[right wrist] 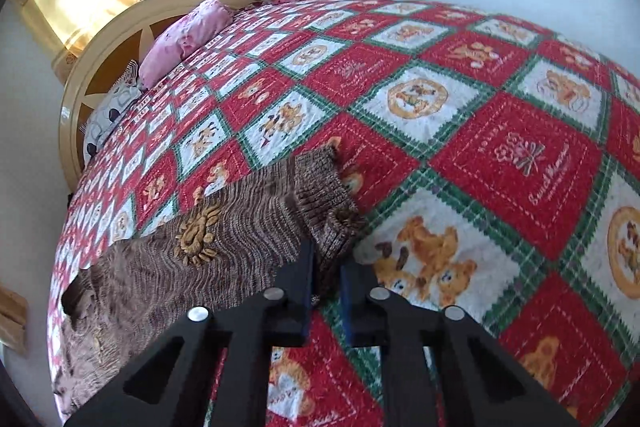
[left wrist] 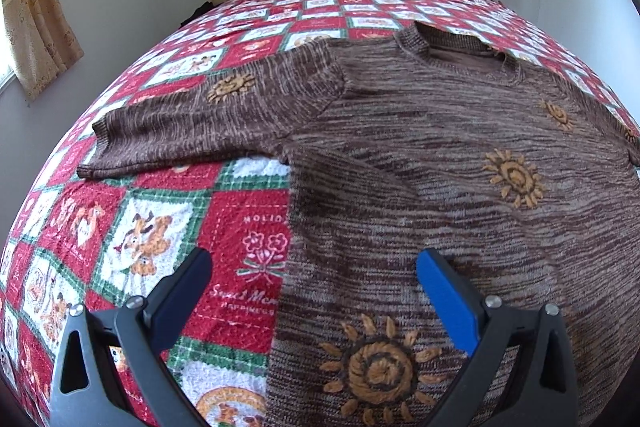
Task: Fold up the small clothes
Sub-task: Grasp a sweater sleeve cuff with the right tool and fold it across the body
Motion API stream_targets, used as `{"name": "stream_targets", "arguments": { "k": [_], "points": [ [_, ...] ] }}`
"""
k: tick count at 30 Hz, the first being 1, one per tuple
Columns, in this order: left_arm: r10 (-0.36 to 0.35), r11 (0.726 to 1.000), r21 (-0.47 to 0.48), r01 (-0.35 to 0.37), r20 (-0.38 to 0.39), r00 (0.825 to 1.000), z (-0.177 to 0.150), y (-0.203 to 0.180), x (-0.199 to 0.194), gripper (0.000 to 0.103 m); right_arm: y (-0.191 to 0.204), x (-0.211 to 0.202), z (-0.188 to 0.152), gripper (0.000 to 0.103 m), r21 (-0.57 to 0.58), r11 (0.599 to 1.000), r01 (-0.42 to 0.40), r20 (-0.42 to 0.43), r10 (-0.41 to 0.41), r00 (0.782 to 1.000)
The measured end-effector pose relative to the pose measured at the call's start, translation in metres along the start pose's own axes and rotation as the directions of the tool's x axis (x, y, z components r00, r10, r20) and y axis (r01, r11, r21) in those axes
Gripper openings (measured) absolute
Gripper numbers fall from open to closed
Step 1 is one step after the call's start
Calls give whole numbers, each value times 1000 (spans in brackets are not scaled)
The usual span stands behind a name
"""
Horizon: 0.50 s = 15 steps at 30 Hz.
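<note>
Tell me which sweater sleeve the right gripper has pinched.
The sleeve with the ribbed cuff in the right wrist view: the right gripper is shut on its edge. The other sleeve lies flat and untouched on the quilt.

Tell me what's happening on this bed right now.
A person is folding a brown knitted sweater spread flat on the patchwork bedspread. The right hand-held gripper has closed on the cuff of one sleeve. The left hand-held gripper hovers open over the sweater's lower side edge, gripping nothing yet. No fold is made so far.
</note>
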State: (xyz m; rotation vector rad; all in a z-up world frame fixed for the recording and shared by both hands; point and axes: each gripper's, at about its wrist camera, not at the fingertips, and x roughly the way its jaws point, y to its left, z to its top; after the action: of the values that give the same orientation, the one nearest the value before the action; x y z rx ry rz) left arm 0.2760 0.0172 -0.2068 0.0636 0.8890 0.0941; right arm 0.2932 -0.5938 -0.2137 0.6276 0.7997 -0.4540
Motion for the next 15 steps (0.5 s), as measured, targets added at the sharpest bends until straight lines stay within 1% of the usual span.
{"name": "stream_targets", "arguments": {
  "k": [1, 3, 5, 8, 9, 12, 13, 14, 15],
  "points": [
    [0, 1000, -1, 0, -1, 1000, 0, 0, 0, 103, 4, -2, 0, 8, -22, 1000, 3, 12, -3, 1000],
    [0, 1000, -4, 0, -3, 1000, 0, 0, 0, 103, 20, -10, 1, 8, -94, 995, 16, 51, -11, 999],
    [2, 1000, -4, -2, -4, 1000, 0, 0, 1, 103, 39, -19, 1, 8, -163, 987, 12, 82, 1, 997],
    [10, 1000, 1, -10, -3, 1000, 0, -1, 1, 103, 81, -35, -4, 7, -296, 955, -3, 122, 41, 992],
    [11, 1000, 2, -11, -2, 1000, 0, -1, 0, 103, 104, -40, -9, 7, -366, 931, -10, 132, 63, 989],
    [13, 1000, 0, -13, -3, 1000, -1, -1, 1, 103, 154, -45, -30, 7, -515, 857, -29, 130, 112, 985],
    [14, 1000, 0, -14, -3, 1000, 0, -1, 1, 103, 169, -45, -39, 7, -557, 830, -36, 124, 126, 984],
    [14, 1000, 1, -14, -3, 1000, -1, -1, 1, 103, 189, -44, -53, 7, -610, 790, -54, 106, 149, 983],
    [16, 1000, 0, -16, -3, 1000, -1, -1, 1, 103, 200, -42, -63, 7, -639, 765, -74, 83, 165, 983]
  ]
}}
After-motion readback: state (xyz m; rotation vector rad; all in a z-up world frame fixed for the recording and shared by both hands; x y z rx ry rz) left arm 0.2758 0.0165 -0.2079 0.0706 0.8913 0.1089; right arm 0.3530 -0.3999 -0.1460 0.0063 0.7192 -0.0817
